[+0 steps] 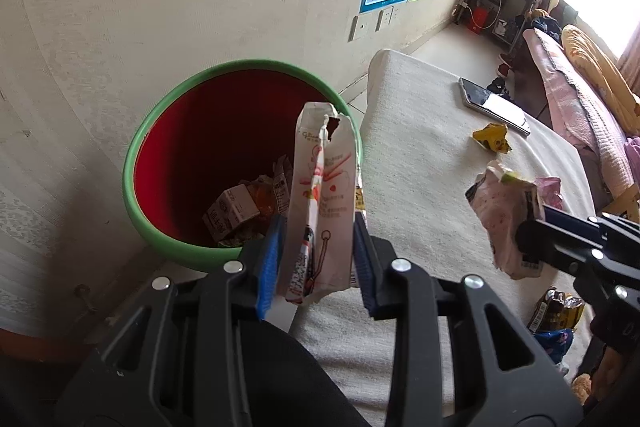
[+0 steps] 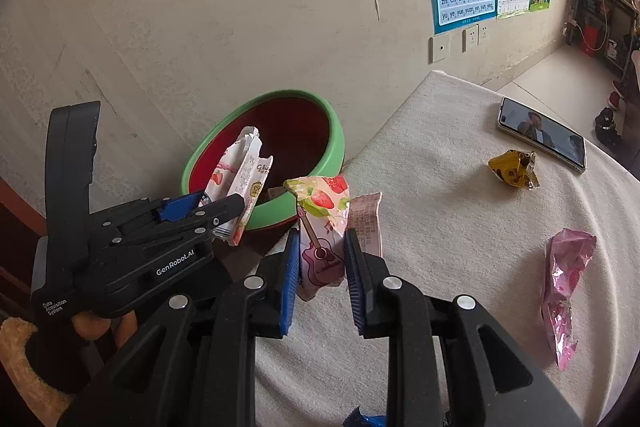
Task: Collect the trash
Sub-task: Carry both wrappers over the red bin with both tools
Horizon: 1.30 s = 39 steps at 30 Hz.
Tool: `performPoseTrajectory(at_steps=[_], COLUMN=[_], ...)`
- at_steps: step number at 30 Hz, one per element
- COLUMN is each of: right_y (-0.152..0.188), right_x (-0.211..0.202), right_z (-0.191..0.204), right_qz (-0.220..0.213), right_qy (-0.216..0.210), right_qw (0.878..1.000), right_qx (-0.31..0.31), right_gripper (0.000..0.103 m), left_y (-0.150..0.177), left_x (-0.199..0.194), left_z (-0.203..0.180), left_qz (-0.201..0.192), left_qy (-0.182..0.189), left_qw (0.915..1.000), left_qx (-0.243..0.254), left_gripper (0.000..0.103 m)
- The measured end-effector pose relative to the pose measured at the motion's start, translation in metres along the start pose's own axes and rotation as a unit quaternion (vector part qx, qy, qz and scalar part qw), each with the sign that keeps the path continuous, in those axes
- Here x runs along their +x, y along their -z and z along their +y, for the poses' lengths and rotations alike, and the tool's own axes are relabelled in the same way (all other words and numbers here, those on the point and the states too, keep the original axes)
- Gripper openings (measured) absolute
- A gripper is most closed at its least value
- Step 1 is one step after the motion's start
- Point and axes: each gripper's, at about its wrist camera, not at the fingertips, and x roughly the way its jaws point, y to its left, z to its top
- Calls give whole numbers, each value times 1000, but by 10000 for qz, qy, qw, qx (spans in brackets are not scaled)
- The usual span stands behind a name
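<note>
We held the left gripper [image 1: 316,259] clamped on the upright pink carton [image 1: 320,203], nearer the bin [image 1: 140,155] at eleven o'clock; the right gripper [image 2: 322,267] gripped the strawberry wrapper [image 2: 320,227].

We see a white-covered bed [image 2: 440,227] filling the right of the frame; on it lie a phone [image 2: 542,133], a yellow wrapper [image 2: 513,169] and a pink foil wrapper [image 2: 562,287].

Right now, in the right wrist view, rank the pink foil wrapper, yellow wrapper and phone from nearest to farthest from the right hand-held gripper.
1. Pink foil wrapper, on the cloth to the right of the right hand-held gripper.
2. Yellow wrapper, farther back.
3. Phone, just behind it.
</note>
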Motion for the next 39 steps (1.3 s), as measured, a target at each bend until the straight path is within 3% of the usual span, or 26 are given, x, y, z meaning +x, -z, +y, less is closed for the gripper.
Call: performPoseTrajectory(at_steps=[39], right_y=[-32], right_x=[45], right_z=[37], right_qz=[245], right_qy=[-199], right_qw=[9986], right_qx=[-423], right_gripper=[22], left_y=[-12], left_x=[10], left_z=[59], left_qz=[38], left_qy=[-362], left_qw=[9985], left_qx=[-398], left_gripper=[32])
